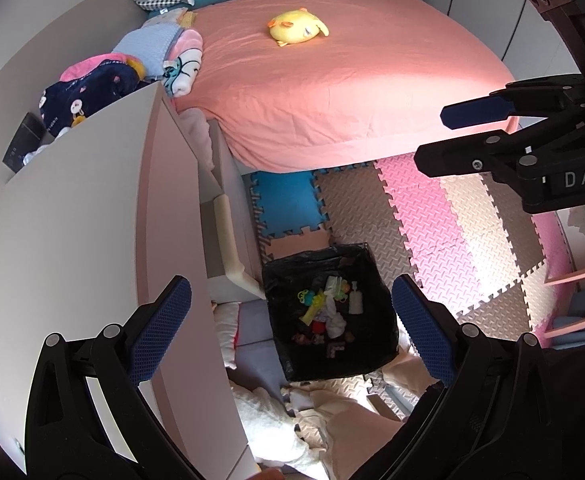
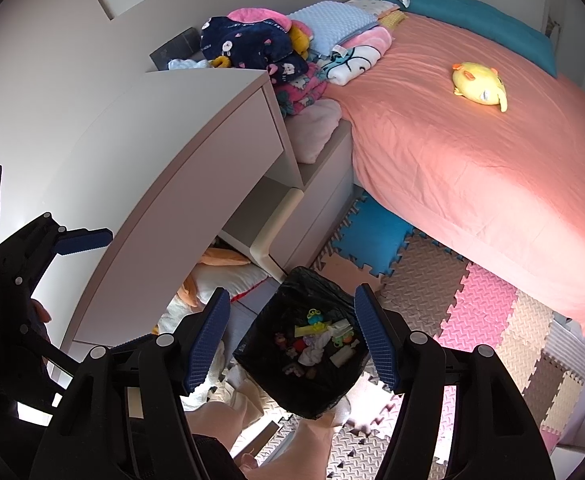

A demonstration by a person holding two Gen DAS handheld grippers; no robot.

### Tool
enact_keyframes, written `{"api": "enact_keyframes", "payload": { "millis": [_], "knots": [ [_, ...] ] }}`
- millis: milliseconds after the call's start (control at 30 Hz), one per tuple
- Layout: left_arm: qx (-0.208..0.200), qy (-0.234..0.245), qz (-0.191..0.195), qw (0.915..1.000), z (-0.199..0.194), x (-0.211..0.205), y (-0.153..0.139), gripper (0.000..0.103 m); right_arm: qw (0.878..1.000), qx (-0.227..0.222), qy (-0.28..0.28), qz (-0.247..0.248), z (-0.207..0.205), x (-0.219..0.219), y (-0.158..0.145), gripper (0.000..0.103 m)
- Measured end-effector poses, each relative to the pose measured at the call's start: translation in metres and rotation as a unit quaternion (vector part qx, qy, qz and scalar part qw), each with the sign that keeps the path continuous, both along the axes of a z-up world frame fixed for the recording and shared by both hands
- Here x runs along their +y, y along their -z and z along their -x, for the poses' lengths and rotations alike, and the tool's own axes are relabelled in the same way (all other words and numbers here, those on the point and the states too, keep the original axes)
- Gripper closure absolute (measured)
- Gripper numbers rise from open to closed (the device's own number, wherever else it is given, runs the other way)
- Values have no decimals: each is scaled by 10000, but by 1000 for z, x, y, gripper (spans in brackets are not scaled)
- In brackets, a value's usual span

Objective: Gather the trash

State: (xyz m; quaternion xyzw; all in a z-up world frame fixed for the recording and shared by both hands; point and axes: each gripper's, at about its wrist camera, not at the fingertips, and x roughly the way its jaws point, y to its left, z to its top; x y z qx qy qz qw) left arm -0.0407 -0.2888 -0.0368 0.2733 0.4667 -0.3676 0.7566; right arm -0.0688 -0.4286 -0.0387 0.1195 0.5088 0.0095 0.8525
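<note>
both my tools hang empty above the floor: left tool spread wide, right tool parted too. the black-lined trash bin sits below on the foam mat, trash inside.

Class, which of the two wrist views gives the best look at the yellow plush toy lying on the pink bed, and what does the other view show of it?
The right wrist view: the yellow plush toy appears larger there, with its body shape clear. The left wrist view shows the same toy smaller, higher up on the pink bed.
</note>
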Motion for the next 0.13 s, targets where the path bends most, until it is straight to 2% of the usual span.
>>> {"api": "enact_keyframes", "payload": {
  "millis": [133],
  "knots": [
    [-117, 87, 115, 9998, 3, 2, -4, 6, 10000, 0, 11, -2, 0, -2, 0, 37]
  ]
}}
